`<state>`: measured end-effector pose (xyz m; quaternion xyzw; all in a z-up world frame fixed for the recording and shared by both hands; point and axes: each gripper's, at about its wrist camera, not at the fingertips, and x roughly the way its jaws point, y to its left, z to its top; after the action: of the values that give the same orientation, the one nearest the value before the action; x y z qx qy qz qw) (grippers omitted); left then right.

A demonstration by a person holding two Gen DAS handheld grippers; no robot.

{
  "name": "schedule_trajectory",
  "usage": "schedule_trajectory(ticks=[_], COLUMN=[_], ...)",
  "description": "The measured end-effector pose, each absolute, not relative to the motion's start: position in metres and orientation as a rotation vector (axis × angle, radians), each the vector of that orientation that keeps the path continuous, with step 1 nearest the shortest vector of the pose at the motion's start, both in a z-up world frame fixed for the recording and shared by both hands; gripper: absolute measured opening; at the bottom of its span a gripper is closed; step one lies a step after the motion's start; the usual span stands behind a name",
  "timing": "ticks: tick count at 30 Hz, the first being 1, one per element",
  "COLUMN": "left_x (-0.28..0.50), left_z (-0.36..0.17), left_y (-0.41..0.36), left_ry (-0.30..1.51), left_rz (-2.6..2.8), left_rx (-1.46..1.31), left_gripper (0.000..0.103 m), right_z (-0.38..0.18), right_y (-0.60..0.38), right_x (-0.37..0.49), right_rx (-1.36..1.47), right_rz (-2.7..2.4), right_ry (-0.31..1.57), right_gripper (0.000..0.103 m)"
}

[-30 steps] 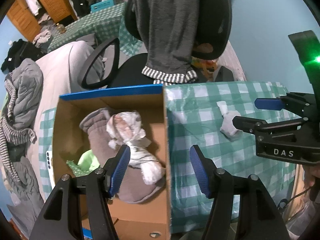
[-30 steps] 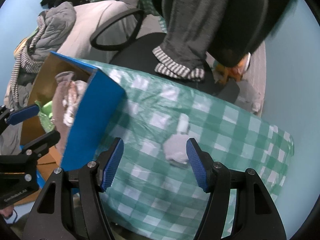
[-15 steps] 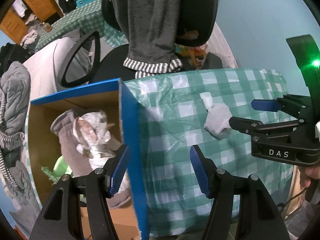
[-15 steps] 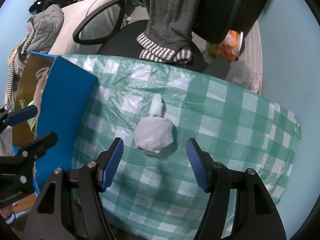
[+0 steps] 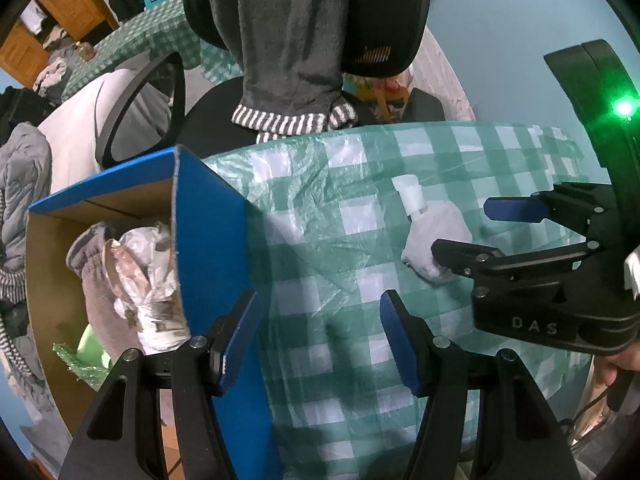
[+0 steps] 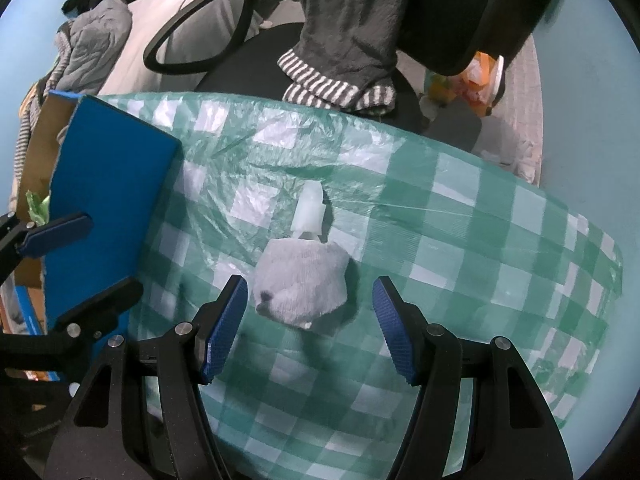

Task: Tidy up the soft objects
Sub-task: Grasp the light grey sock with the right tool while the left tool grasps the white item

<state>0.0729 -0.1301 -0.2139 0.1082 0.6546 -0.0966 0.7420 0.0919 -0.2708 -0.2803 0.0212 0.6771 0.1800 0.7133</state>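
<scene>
Tablecloth (image 6: pixel 460 216) of green check, pale blue wall (image 6: pixel 580 80), right gripper (image 6: pixel 308 324) open above grey sock (image 6: pixel 304 280)

A: How is the scene lit?

B: Dimly and evenly, with a cool blue-green cast. A green lamp (image 5: pixel 624 108) glares at 2 o'clock in the left wrist view, spreading a soft halo.

A: Are there shadows?

B: Soft ones. The rolled sock (image 6: pixel 300 284) throws a blurred shadow toward 4 o'clock on the checked tablecloth (image 6: pixel 460 240), whose plastic shows pale sheen near 12 o'clock.

A: And the optics?

B: Strong fisheye bending; straight edges bow outward, and black vignette fills every corner. The centre is fairly sharp; the rim detail smears.
</scene>
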Motion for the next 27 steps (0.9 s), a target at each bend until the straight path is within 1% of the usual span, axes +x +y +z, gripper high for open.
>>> schedule_trajectory(ticks=[5, 6, 7, 11, 12, 13, 18, 27], left_x=[0.074, 0.074, 0.074, 0.074, 0.074, 0.073, 0.074, 0.082], left_z=[-0.217, -0.219, -0.219, -0.222, -0.222, -0.223, -0.226, -0.230], left_y=[-0.133, -0.134, -0.134, -0.134, -0.135, -0.135, -0.139, -0.156], left_ry=[1.444, 1.448, 1.451, 1.457, 1.459, 1.462, 1.473, 1.490], left_rz=[-0.212, -0.209, -0.206, -0.204, -0.203, -0.203, -0.209, -0.225], left_rx=[0.237, 0.238, 0.239, 0.244, 0.244, 0.244, 0.246, 0.242], left_gripper=[0.063, 0.063, 0.063, 0.063, 0.063, 0.063, 0.063, 0.063], right_z=[-0.292, -0.294, -0.296, -0.298, -0.297, -0.296, -0.291, -0.280], right_y=[-0.265, -0.263, -0.263, -0.264, -0.266, -0.268, -0.280, -0.323], right_x=[0.094, 0.093, 0.092, 0.091, 0.090, 0.089, 0.083, 0.076], right_rx=[0.028, 0.026, 0.024, 0.031, 0.031, 0.035, 0.041, 0.056], right_rz=[0.420, 0.424, 0.434, 0.445, 0.447, 0.450, 0.436, 0.354], right_ry=[1.511, 1.512, 1.515, 1.511, 1.510, 1.510, 1.506, 1.485], right_gripper=[0.065, 0.061, 0.050, 0.033, 0.025, 0.021, 0.017, 0.017])
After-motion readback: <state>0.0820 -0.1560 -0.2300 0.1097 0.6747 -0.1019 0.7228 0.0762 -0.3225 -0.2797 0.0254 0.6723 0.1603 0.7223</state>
